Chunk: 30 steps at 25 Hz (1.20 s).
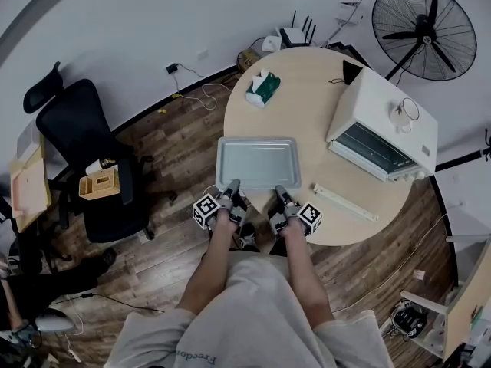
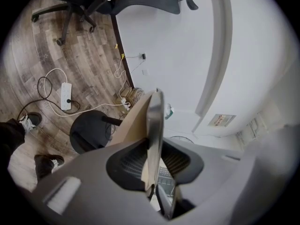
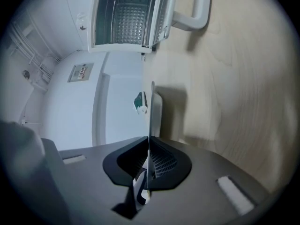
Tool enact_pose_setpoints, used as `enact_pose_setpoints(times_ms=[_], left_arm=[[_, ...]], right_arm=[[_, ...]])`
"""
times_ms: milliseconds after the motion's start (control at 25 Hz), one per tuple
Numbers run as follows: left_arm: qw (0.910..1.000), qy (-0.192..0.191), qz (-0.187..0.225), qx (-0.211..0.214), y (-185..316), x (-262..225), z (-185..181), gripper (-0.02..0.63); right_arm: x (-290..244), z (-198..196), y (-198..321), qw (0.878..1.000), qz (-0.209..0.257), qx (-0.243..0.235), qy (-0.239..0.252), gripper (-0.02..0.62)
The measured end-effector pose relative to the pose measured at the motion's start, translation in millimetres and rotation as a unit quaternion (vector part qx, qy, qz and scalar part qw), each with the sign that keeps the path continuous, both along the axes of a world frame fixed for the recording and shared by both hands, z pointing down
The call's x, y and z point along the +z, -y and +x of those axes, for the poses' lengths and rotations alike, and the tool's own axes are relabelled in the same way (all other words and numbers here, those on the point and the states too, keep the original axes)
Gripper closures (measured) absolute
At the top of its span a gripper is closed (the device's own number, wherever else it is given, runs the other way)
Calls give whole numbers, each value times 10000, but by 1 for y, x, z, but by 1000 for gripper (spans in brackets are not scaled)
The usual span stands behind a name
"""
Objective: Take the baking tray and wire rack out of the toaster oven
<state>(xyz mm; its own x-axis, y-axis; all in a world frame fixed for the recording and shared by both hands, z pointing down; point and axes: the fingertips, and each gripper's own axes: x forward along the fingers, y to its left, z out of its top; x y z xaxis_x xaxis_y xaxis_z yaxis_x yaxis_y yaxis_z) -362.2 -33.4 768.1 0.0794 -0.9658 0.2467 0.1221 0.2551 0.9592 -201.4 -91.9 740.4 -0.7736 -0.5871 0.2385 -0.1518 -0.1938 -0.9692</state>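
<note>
Baking tray [image 1: 257, 162]: flat on the table [image 1: 307, 90] at its near edge, clear of the toaster oven [image 1: 381, 125]. The wire rack [image 3: 129, 20] is inside the oven.

Risk: an uneven hold could twist or tip the tray on lifting.

Right gripper [image 1: 280, 192]: nearly closed, clamped on the near rim.

Left gripper [image 1: 232, 185]: partly open, straddling that rim, apparently not pressing.
</note>
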Motion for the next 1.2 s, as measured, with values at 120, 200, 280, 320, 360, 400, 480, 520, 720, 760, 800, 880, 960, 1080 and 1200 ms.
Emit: enact_pose_setpoints(times_ms=[120,200,280,320,360,400,480,520,720,760,800,880,960,1080,1200], left_arm=[[9999,-71,116,105,0,-2,3,465],[9998,-149,106,97,-3,0,3,465],[9997,-230,79,71,-6,2,3,465],[9996,-255,76,65,-8,3,2,465],[9996,-268,73,68,-10,3,2,465],[9996,-263,63,82,-13,4,1,465],[9997,-207,-5,113,-23,7,-2,465],[9998,-173,-63,107,-28,9,-5,465],[9998,-41,-176,53,-36,11,-15,526],[9998,-20,-200,46,-35,12,-15,526],[9997,-3,-234,35,-34,14,-16,526],[9996,9,-293,3,-32,18,-17,526],[9995,-1,-317,-30,-30,21,-18,525],[9995,0,-309,-44,-25,24,-17,525],[9991,-21,-404,-100,-24,30,-17,523]], right_arm=[[5,3,3,9998,-25,148,-137,580],[7,4,5,9996,-12,215,-199,580],[10,6,7,9993,-19,276,-268,580],[11,7,8,9991,-30,300,-299,580],[13,8,8,9990,-45,319,-324,580],[14,8,9,9988,-61,335,-345,580],[16,9,9,9985,-91,359,-399,580],[17,9,9,9984,-97,368,-429,580],[22,11,9,9976,-154,387,-551,578],[23,10,8,9976,-168,342,-571,578],[25,9,7,9977,-196,262,-595,578],[30,6,1,9974,-308,60,-650,577],[34,7,-6,9969,-424,-39,-660,569],[29,16,-9,9975,-302,-78,-638,569],[13,26,-3,9975,75,-117,-696,569]])
